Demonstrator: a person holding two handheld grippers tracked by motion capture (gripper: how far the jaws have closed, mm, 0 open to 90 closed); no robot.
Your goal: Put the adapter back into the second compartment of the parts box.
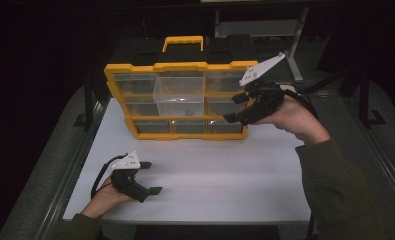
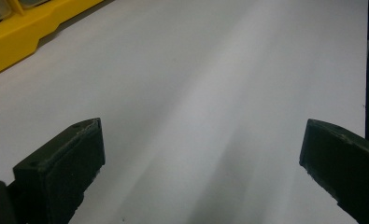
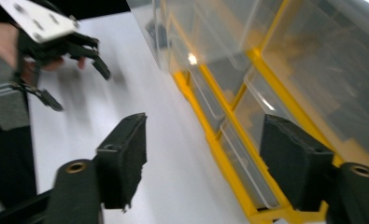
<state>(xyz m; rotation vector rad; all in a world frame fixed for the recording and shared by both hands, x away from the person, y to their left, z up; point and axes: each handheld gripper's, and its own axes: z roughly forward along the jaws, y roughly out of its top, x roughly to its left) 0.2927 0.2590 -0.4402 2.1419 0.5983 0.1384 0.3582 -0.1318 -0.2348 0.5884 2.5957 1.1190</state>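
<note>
The high view takes in the whole white table (image 1: 200,175) and the yellow plastic organiser with clear drawers (image 1: 177,100) standing at its far side, its middle drawer (image 1: 179,95) pulled forward with a small dark item inside that is too small to identify. The right gripper (image 1: 237,107) hovers spread open, holding nothing, at the organiser's right end. The left gripper (image 1: 147,177), likewise released, rests near the table's front left. No writing is legible
</note>
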